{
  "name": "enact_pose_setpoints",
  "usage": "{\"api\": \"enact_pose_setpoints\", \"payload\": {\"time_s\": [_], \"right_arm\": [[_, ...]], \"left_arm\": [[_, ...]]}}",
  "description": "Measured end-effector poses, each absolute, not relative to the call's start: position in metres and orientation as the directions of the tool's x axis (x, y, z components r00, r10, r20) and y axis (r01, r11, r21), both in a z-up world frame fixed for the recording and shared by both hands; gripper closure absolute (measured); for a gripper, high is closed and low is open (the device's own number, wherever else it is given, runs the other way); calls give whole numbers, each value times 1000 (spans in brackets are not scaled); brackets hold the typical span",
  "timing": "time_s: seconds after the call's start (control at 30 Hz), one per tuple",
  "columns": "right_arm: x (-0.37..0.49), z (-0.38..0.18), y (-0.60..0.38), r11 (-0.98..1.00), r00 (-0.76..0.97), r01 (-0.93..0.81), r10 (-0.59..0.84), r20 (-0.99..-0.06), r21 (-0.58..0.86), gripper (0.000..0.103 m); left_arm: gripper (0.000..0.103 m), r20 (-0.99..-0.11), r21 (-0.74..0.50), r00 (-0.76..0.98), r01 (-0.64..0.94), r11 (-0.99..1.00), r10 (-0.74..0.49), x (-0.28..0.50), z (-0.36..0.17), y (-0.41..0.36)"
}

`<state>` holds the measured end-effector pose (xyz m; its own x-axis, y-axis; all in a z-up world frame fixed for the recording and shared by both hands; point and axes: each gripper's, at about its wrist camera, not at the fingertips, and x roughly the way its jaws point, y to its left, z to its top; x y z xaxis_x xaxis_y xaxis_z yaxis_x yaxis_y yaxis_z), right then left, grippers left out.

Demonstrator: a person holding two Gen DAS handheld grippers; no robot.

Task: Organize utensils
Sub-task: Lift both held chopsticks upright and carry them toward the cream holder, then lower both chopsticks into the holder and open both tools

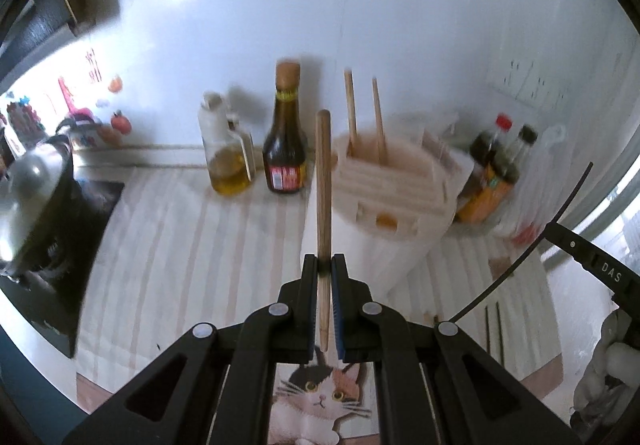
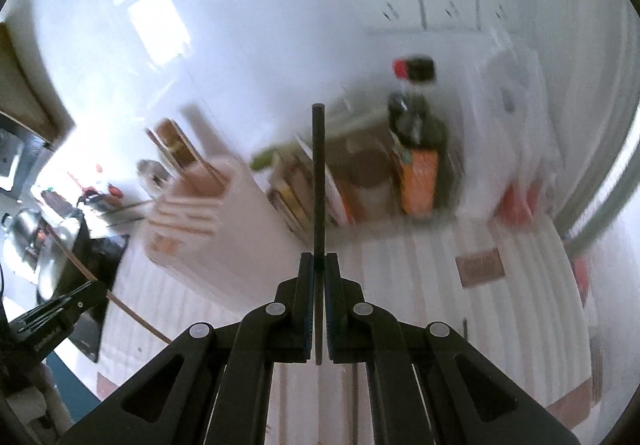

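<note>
My left gripper [image 1: 324,263] is shut on a light wooden chopstick [image 1: 323,205] that stands upright between its pads. Behind it stands a pale slatted utensil holder [image 1: 394,181] with two wooden chopsticks [image 1: 351,113] in it. My right gripper [image 2: 319,261] is shut on a thin black chopstick [image 2: 319,185], also upright. Both grippers hang above the striped mat [image 1: 180,245]. In the left wrist view the right gripper [image 1: 592,261] shows at the right edge with its black chopstick [image 1: 520,257]. Two more black chopsticks [image 1: 494,325] lie on the mat.
An oil bottle [image 1: 228,161] and a dark sauce bottle [image 1: 286,149] stand against the white wall left of the holder. Two dark bottles [image 1: 496,165] stand to its right. A lidded pot [image 1: 28,197] sits on a black stove at the left. A cat-print mat [image 1: 320,397] lies below.
</note>
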<state>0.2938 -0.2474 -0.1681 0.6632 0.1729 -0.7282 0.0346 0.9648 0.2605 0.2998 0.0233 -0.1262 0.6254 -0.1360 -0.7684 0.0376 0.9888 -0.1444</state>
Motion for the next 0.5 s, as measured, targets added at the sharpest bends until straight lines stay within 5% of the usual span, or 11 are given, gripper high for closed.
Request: {"api": "enact_pose_setpoints", "payload": {"time_s": [0.5], "right_arm": [[331, -39, -204, 961, 779, -143, 256, -573, 237, 98]], "left_arm": [[99, -626, -170, 767, 43, 985, -141, 335, -13, 30]]}}
